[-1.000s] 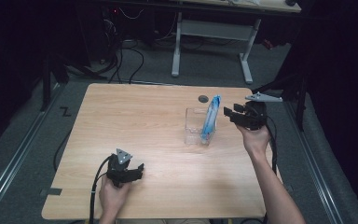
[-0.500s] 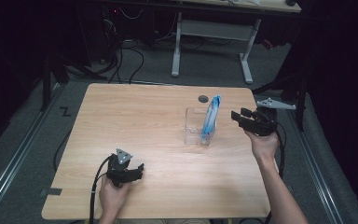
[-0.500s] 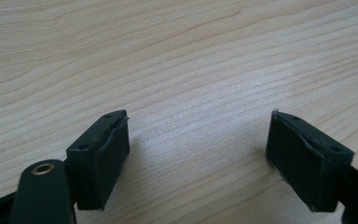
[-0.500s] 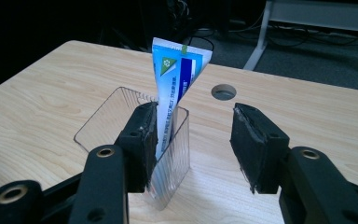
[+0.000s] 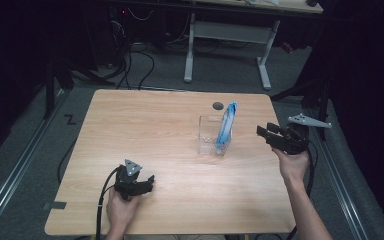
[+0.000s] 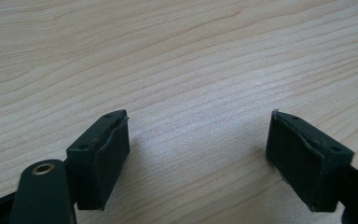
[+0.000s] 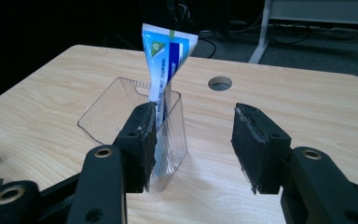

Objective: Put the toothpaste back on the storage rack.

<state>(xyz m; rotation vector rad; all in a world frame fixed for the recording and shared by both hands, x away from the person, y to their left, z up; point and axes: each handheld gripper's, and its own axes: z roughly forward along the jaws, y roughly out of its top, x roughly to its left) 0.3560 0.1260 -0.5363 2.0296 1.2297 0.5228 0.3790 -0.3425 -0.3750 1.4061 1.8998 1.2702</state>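
A clear plastic container [image 5: 207, 141] stands right of the middle of the wooden table [image 5: 155, 130]. A blue and white tube [image 5: 226, 125] stands upright in it, leaning on its right wall. To the container's right, near the table's edge, my right gripper [image 5: 264, 134] hangs open and apart from it. In the right gripper view the container [image 7: 116, 107] and tube [image 7: 168, 60] lie beyond the gripper [image 7: 193, 144]; its jaws have just opened slightly further, with nothing between them. My left gripper [image 5: 149, 183] rests open at the front left, over bare wood [image 6: 198, 154].
A round cable hole [image 5: 218, 106] sits in the tabletop behind the container. A white desk frame [image 5: 225, 35] and cables lie on the floor beyond the table. The table's right edge [image 5: 280, 150] runs just under my right hand.
My right gripper has drawn back to the right and slightly toward me, away from the container. The tube stays in the container. The left gripper has not moved.
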